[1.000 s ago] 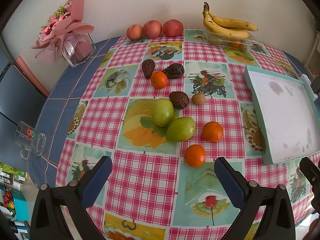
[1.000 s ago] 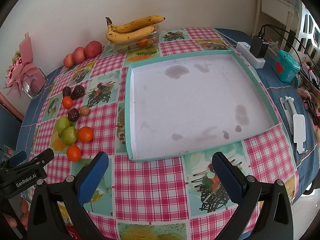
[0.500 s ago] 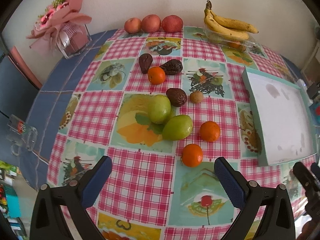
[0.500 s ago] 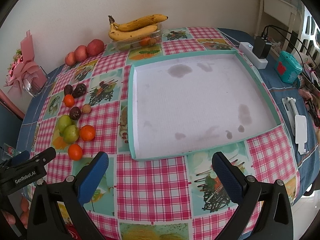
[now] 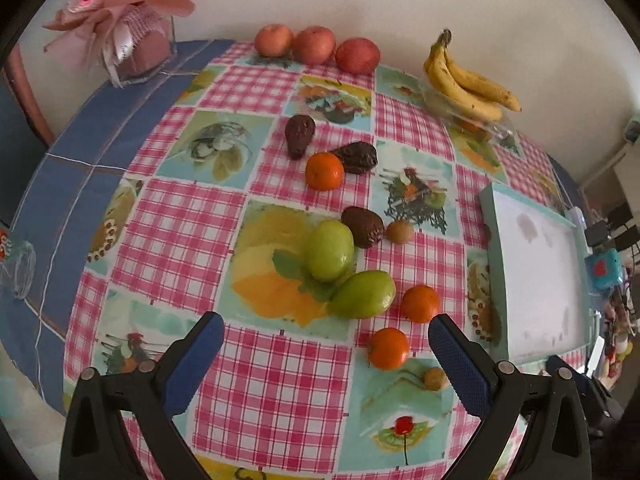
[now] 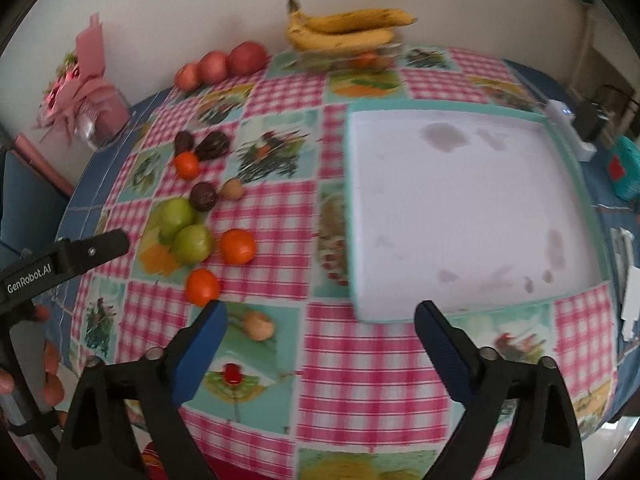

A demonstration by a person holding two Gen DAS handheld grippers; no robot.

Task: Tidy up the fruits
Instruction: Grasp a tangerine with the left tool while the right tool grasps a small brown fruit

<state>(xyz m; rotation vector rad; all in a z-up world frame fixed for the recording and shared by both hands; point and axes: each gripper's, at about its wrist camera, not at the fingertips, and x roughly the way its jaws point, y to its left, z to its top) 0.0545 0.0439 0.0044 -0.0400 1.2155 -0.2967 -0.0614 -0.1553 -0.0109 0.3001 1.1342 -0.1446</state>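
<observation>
Loose fruit lies on the checked tablecloth: two green mangoes (image 5: 348, 272) (image 6: 184, 228), three oranges (image 5: 388, 348) (image 6: 202, 287), dark avocados (image 5: 362, 226) (image 6: 204, 196) and small brown fruits (image 5: 434, 378) (image 6: 258, 325). An empty white tray with a teal rim (image 5: 494, 264) (image 6: 350, 216) sits to the right. My left gripper (image 5: 326, 356) is open and empty, above the near table edge in front of the mangoes. My right gripper (image 6: 320, 344) is open and empty, near the tray's front left corner. The left gripper's finger shows in the right wrist view (image 6: 68, 258).
Three red apples (image 5: 316, 46) (image 6: 222, 64) and a banana bunch on a clear box (image 5: 466, 80) (image 6: 344, 30) stand along the back wall. A pink bouquet in a clear case (image 5: 128, 36) sits at the back left. A power strip and a teal box (image 6: 622, 168) lie right of the tray.
Both grippers have shifted left and slightly forward; the views turned so the fruit sits more central. A small brown fruit near the front has come into view. Both stay open.
</observation>
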